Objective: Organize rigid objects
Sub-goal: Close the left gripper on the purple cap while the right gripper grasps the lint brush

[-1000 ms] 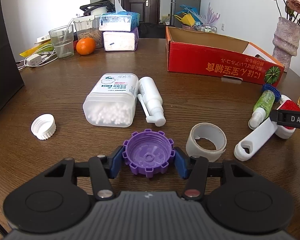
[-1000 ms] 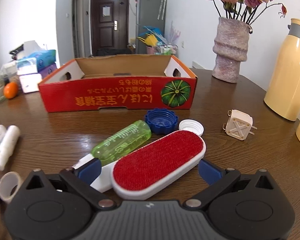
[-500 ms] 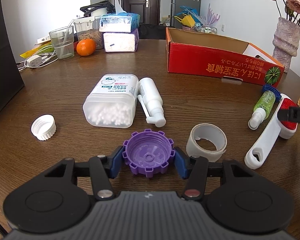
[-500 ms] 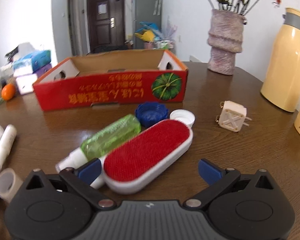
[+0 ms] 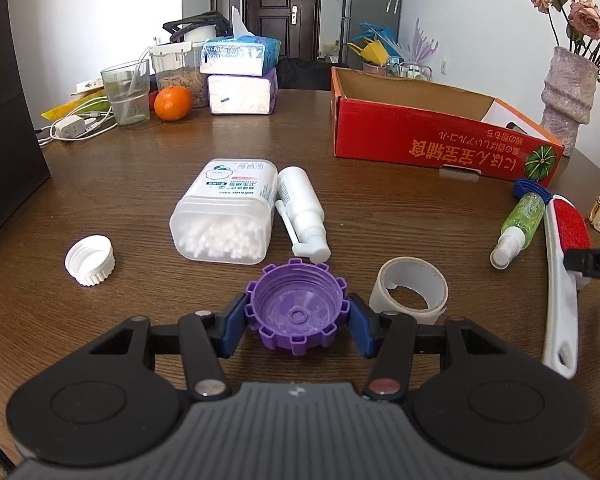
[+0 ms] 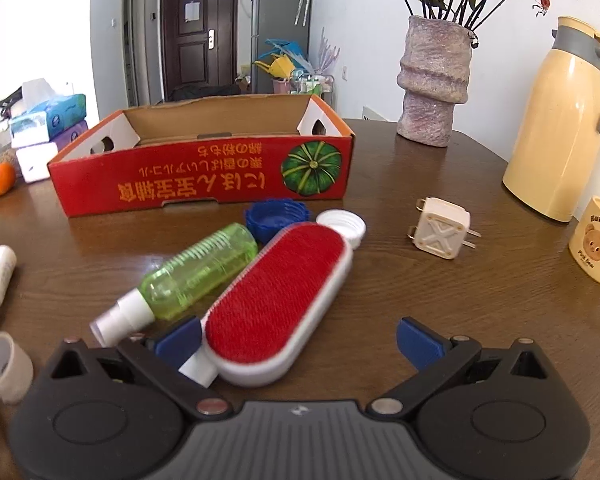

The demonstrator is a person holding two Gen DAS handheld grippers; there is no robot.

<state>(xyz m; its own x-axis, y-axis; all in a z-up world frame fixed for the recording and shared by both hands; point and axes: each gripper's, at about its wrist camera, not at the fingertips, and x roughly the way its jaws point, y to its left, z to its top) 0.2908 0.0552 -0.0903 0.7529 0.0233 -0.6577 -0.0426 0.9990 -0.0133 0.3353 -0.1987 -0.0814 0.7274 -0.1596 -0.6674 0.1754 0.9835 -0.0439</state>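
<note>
My left gripper (image 5: 297, 322) is shut on a purple toothed cap (image 5: 296, 308), which rests open side up on the wooden table, a blue pad pressing on each side. My right gripper (image 6: 298, 340) stands open over a red-faced white lint brush (image 6: 276, 300); its left pad is close to the brush head and its right pad is well apart. A green spray bottle (image 6: 196, 272), a blue cap (image 6: 276, 218) and a white cap (image 6: 344, 226) lie against the brush. The open red cardboard box (image 6: 204, 176) sits behind them. A black finger of the right gripper (image 5: 592, 264) crosses the brush (image 5: 564, 236) in the left wrist view.
A cotton swab box (image 5: 228, 212), white spray bottle (image 5: 304, 212), white cap (image 5: 90, 260) and tape roll (image 5: 414, 290) lie ahead of the left gripper. A plug adapter (image 6: 440, 234), yellow thermos (image 6: 560, 128), bear mug (image 6: 596, 248) and vase (image 6: 434, 80) stand right. Tissue packs (image 5: 240, 76), an orange (image 5: 173, 103) and a glass (image 5: 126, 92) are at the back left.
The lint brush has swung round, its handle now pointing toward the table's near edge. The right gripper has shifted right relative to the brush. The left gripper and purple cap have not moved.
</note>
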